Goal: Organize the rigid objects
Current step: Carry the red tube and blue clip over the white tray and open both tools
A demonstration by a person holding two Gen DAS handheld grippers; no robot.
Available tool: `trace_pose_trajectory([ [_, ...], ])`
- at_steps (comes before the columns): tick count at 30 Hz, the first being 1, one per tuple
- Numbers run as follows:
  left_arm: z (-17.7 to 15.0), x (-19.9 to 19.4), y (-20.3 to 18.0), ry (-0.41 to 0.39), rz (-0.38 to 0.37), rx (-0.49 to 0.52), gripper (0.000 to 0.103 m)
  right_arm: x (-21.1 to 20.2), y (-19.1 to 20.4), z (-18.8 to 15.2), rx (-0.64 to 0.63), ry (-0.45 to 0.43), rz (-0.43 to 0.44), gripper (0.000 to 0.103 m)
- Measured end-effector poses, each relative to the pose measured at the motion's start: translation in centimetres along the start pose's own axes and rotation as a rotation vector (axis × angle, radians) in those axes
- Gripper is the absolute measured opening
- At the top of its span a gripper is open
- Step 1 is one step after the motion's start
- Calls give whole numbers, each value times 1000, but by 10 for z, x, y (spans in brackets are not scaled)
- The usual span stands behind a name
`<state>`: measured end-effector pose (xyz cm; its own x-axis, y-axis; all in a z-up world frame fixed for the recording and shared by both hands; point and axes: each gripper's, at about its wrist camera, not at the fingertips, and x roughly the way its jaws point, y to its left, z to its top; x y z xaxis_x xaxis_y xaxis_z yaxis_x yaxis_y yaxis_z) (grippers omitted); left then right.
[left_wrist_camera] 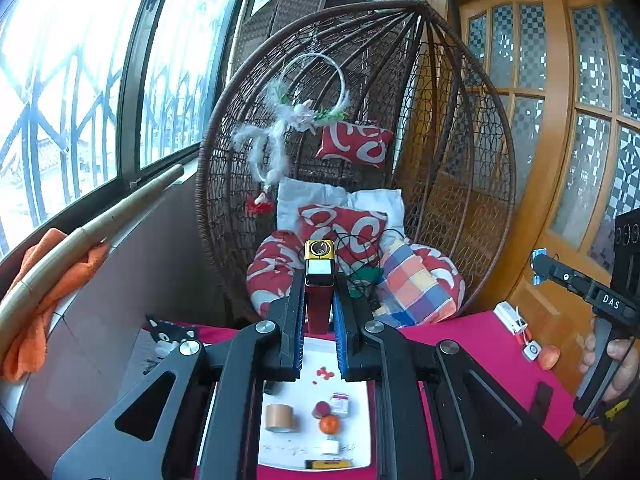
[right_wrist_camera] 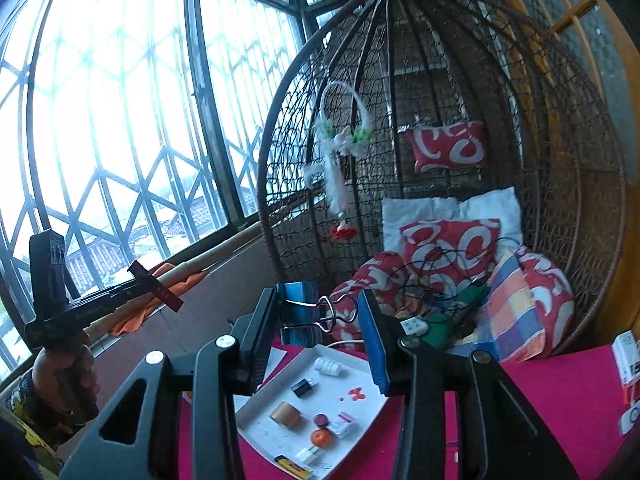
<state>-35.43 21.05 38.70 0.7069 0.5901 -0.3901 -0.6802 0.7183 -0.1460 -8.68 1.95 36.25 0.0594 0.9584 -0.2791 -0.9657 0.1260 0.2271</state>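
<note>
The left hand-held gripper [left_wrist_camera: 319,312] is clamped nearly shut on a slim red lighter [left_wrist_camera: 319,300] with a glossy gold metal top, held upright between ribbed blue pads. The right hand-held gripper [right_wrist_camera: 320,328], partly open, pinches a blue binder clip [right_wrist_camera: 300,314] with looped wire handles. Both hover above a flat white tray [right_wrist_camera: 360,380] on the pink fabric tabletop [right_wrist_camera: 560,392], which carries a brown tape roll [right_wrist_camera: 285,415] and an orange ball [right_wrist_camera: 321,437].
</note>
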Motion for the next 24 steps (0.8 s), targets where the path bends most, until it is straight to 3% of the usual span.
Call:
trace_pose_trajectory([
  [7, 0, 24, 21, 64, -33, 33, 11, 37, 16, -11, 23, 38, -6, 40],
  [11, -9, 61, 26, 154, -95, 53, 11, 68, 22, -29, 42, 105, -18, 40],
  [15, -33, 117, 30, 297, -130, 81, 11, 110, 28, -64, 41, 228, -38, 40],
  [20, -82, 198, 32, 500, -172, 91, 11, 171, 26, -134, 70, 443, -80, 40],
  [24, -120, 246, 31, 620, -137, 111, 11, 207, 26, -185, 56, 596, -123, 40],
])
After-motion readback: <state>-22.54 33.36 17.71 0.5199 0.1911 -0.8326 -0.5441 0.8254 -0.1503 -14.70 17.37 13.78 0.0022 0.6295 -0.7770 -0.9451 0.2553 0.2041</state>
